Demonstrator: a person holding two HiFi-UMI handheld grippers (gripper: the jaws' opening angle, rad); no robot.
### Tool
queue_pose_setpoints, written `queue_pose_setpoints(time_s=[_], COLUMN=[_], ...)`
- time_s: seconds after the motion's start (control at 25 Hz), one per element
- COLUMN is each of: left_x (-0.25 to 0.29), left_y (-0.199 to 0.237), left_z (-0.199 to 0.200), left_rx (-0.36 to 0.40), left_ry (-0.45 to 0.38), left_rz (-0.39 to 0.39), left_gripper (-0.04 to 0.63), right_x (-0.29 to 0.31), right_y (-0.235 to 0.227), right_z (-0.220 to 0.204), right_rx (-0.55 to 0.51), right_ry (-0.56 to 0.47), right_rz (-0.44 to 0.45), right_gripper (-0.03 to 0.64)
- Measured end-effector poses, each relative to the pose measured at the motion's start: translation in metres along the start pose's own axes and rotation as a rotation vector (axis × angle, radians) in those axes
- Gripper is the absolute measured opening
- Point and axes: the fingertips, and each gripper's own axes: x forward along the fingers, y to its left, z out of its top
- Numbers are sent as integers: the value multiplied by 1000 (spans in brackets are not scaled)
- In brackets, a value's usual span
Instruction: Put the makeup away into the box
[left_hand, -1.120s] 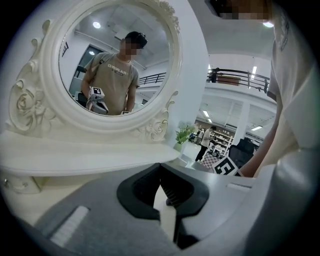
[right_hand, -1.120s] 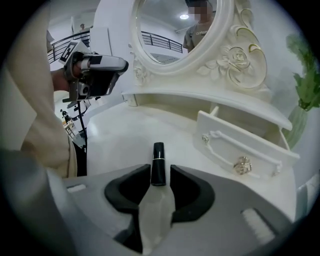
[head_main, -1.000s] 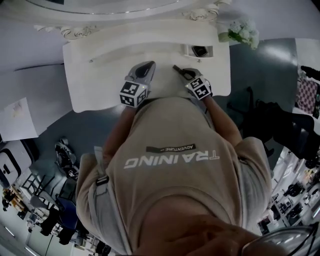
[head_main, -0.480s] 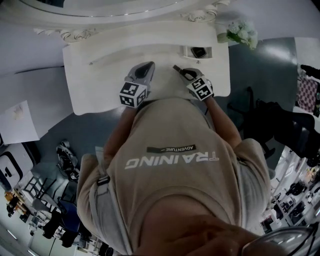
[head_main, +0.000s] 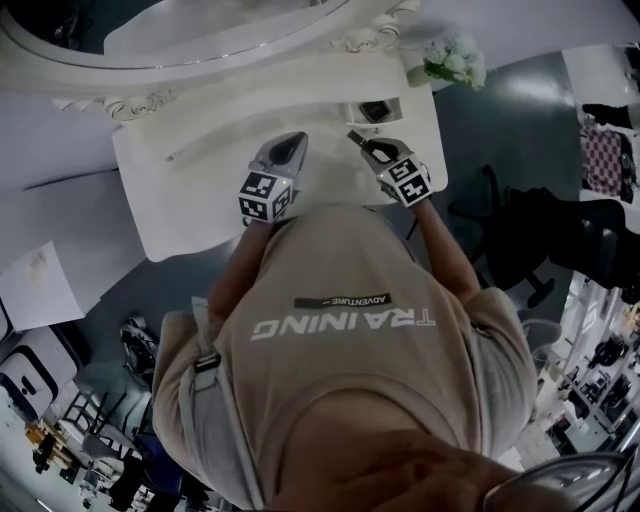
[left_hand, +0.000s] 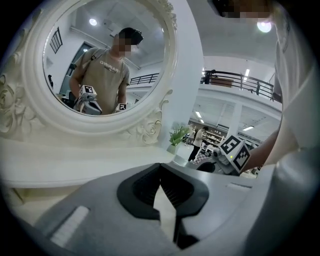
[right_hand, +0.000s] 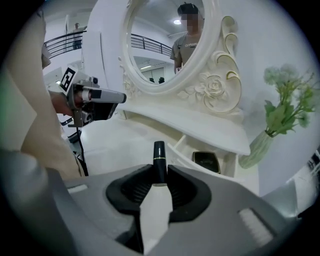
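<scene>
Just short of the open box (right_hand: 186, 145) on the desk (right_hand: 115, 145), the right gripper (right_hand: 159, 176) held its fingers (right_hand: 186, 192) clenched on a black lipstick (right_hand: 159, 159) that pointed lengthwise past the box's near side, while the left gripper (left_hand: 161, 172), closed on nothing, sat farther from the box.

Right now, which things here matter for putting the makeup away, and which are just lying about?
For the job: lipstick, gripped in the right claw; open box; dark compact inside it.
Not part of it: mirror; vase of flowers; left claw, shut on nothing.
</scene>
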Motion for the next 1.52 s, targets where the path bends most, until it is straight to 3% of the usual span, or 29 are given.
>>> queue_pose_setpoints(time_s=[0.44, 1.2, 1.52], left_x=[5, -28, -31], left_y=[-12, 9, 15], left_z=[2, -10, -14], left_rx=[17, -36, -52], left_ry=[6, -12, -9], left_rz=[-35, 58, 63], left_gripper=[6, 6, 6], right_x=[-15, 28, 49], right_y=[-41, -75, -82], right_z=[8, 18, 19], right_rx=[22, 23, 110], right_ry=[92, 327, 367], right_rz=[-34, -87, -99], right_gripper=[101, 101, 101])
